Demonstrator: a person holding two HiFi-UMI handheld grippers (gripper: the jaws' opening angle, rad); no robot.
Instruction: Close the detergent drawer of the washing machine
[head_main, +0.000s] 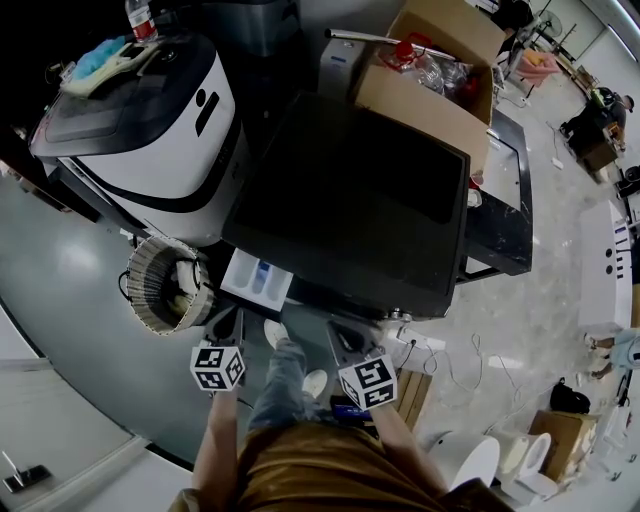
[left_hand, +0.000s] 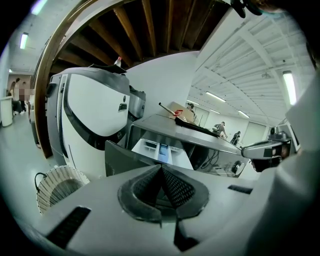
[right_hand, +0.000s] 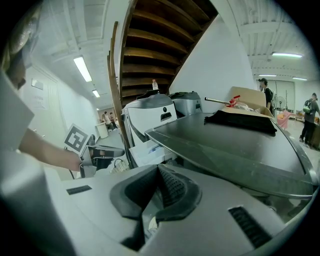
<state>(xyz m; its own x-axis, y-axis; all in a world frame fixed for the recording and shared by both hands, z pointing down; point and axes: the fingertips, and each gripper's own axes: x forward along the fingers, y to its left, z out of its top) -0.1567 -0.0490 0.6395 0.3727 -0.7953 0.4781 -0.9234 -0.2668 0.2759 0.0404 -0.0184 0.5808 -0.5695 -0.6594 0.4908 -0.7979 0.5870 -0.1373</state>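
Centre frame: the washing machine (head_main: 350, 200) top is showing matt black. The detergent drawer (head_main: 257, 277) is reading white, with one blue compartment. Upper left: the second machine (head_main: 150, 130) is showing white with a black band. The basket (head_main: 165, 285) is showing pale woven ribbing. The cardboard box (head_main: 430, 90) is reading brown. The left gripper (left_hand: 161, 167) and right gripper (right_hand: 157, 167) are showing light grey bodies. Their pads (left_hand: 177, 187) are showing dark grey dotted mesh, and their cubes (head_main: 218, 367) black-and-white square markers.

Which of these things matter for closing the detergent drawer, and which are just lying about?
For the job:
detergent drawer, pulled open
washing machine
left tool and right tool, both shut, empty

Lying about:
wicker basket
cardboard box
white appliance
bottle
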